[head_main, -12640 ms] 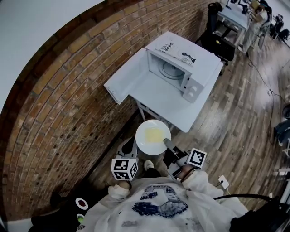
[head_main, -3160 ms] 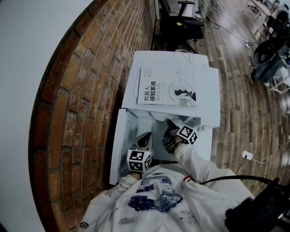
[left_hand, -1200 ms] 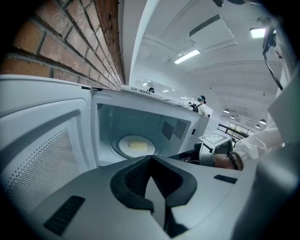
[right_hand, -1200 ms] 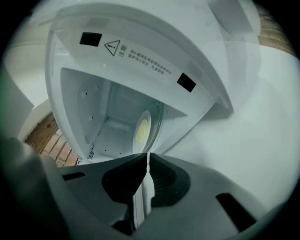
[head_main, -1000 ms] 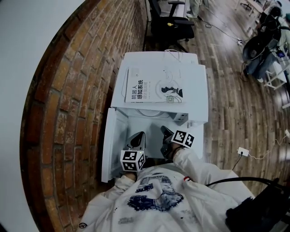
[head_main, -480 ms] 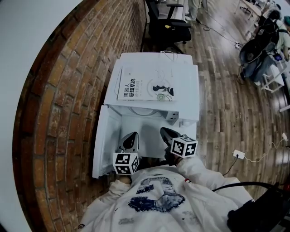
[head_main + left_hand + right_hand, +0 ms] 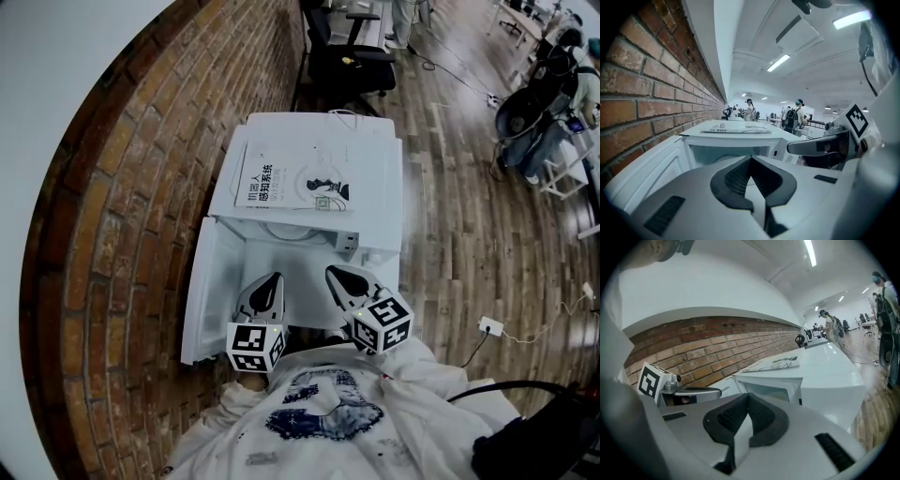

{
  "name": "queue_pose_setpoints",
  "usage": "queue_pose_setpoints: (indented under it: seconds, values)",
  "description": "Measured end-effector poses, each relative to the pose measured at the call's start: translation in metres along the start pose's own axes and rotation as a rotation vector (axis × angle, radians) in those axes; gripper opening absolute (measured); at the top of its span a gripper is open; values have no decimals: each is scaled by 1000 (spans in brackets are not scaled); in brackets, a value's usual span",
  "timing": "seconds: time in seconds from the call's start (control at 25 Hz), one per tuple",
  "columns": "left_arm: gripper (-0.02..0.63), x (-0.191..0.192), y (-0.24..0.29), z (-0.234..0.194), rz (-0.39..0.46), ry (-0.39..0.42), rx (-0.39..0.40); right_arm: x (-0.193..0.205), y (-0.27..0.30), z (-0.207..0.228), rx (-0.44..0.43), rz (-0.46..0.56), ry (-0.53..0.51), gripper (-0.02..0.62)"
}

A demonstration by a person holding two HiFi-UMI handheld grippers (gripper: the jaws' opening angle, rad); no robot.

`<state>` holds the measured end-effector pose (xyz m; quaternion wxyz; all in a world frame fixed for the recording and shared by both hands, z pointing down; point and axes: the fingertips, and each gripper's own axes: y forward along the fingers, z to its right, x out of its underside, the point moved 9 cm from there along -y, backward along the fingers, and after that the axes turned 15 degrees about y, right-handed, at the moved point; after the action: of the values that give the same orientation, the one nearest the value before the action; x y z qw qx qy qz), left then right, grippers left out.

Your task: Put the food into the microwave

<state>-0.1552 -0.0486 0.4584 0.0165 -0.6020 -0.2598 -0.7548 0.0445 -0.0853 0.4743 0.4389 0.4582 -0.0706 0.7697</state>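
A white microwave (image 7: 319,183) stands with its door (image 7: 202,295) swung open to the left. Just inside the cavity's mouth a curved white plate rim (image 7: 286,232) shows; the food on it is hidden by the microwave's top. My left gripper (image 7: 270,279) and right gripper (image 7: 331,273) hang side by side in front of the opening, outside the cavity. Both are shut and hold nothing. In the left gripper view the jaws (image 7: 750,160) meet before the open microwave (image 7: 736,140). The right gripper view shows its jaws (image 7: 747,397) closed the same way.
A booklet (image 7: 295,187) lies on the microwave's top. A brick wall (image 7: 112,234) runs along the left. An office chair (image 7: 352,52) stands behind the microwave. A cable and plug (image 7: 487,326) lie on the wooden floor at the right. People stand far back.
Both grippers have drawn back from the microwave's opening toward the person. The plate that the right gripper held earlier now sits inside the microwave.
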Motion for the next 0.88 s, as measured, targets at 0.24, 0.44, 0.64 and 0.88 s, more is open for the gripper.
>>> queue_pose_setpoints:
  seconds: [0.24, 0.44, 0.64, 0.88]
  values:
    - [8, -24, -9, 4, 50, 28, -25, -27, -18, -11, -29, 51, -53, 14]
    - [8, -34, -7, 7, 70, 48, -30, -34, -23, -15, -48, 86, -66, 14]
    - [8, -36, -4, 10, 73, 46, -15, -35, -25, -14, -43, 100, -76, 13]
    - [8, -35, -2, 13, 71, 38, -8, -34, -27, -12, -39, 99, -73, 12]
